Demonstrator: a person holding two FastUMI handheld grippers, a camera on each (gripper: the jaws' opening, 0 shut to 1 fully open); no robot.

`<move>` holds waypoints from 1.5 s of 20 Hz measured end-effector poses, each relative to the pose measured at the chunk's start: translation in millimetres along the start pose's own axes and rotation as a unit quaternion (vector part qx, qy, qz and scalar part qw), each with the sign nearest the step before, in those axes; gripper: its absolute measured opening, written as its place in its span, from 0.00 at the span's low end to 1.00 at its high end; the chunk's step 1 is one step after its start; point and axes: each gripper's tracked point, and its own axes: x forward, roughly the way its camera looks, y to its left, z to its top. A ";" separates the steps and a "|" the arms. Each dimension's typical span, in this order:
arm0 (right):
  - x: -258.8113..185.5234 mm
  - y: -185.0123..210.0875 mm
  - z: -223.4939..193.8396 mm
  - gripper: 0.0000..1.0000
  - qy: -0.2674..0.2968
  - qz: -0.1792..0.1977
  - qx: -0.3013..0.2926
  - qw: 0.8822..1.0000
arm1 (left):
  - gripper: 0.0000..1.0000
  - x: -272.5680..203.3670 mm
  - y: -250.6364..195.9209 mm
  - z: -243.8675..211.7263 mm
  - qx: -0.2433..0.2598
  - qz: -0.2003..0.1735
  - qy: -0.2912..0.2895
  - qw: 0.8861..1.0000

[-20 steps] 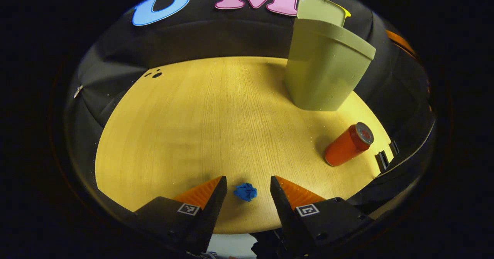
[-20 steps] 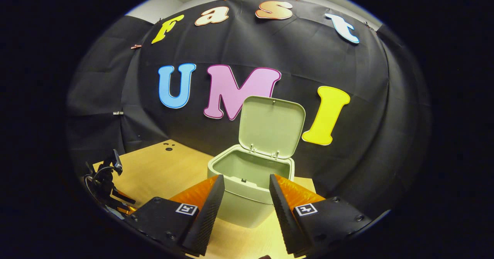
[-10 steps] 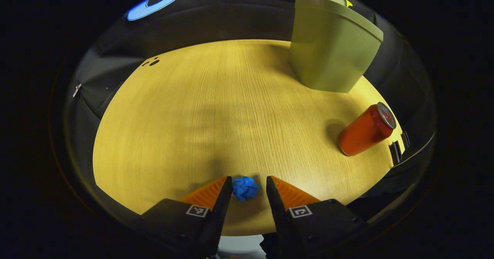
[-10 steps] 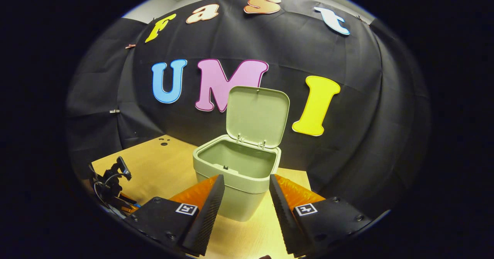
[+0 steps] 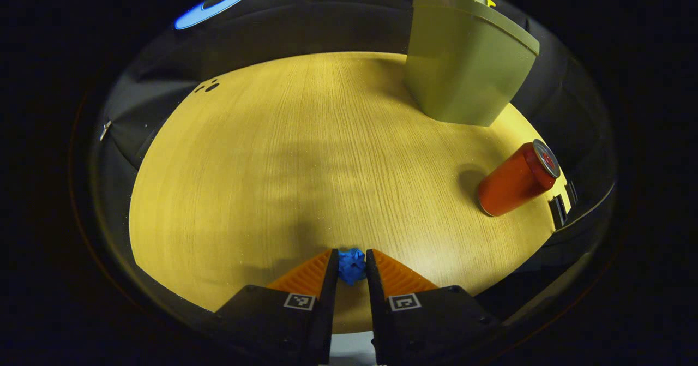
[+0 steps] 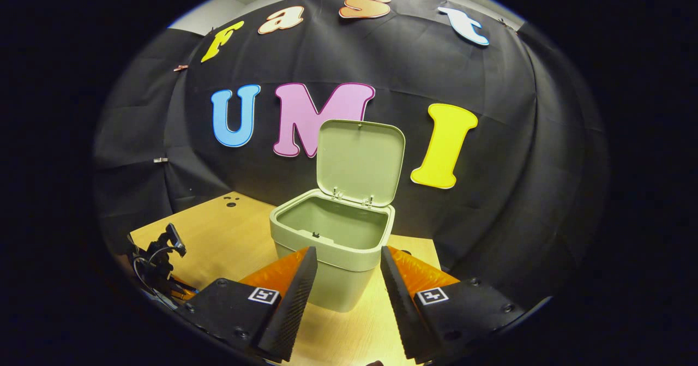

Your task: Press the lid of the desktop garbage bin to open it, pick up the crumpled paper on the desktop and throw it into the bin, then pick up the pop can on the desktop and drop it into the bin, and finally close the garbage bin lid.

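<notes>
Gripping the crumpled paper (image 5: 351,265) at the near table (image 5: 262,153) edge, the left gripper (image 5: 349,270) in the left gripper view has both fingers pressed against it. The pop can (image 5: 515,179) stands well apart to one side, the garbage bin (image 5: 466,63) beyond it. Risk: the wad sits at the fingertips only and could slip out during lifting.

In the right gripper view, the right gripper (image 6: 343,279) hovers spread and empty before the garbage bin (image 6: 332,257), whose lid (image 6: 360,161) is raised upright. Risk: a bump could drop it shut.
</notes>
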 end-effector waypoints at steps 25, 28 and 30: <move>-20.8 28.1 -9.6 0.76 -0.004 0.011 0.008 1.000 | 0.33 -158.3 -36.4 277.7 -0.017 -0.060 -0.339 0.939; -25.8 34.3 -15.1 0.77 0.002 0.011 0.014 1.000 | 0.33 -166.1 -51.6 308.6 -0.004 -0.079 -0.368 0.926; -29.2 38.4 -18.9 0.77 0.007 0.013 0.019 1.000 | 0.33 -170.3 -63.2 328.8 0.008 -0.089 -0.385 0.918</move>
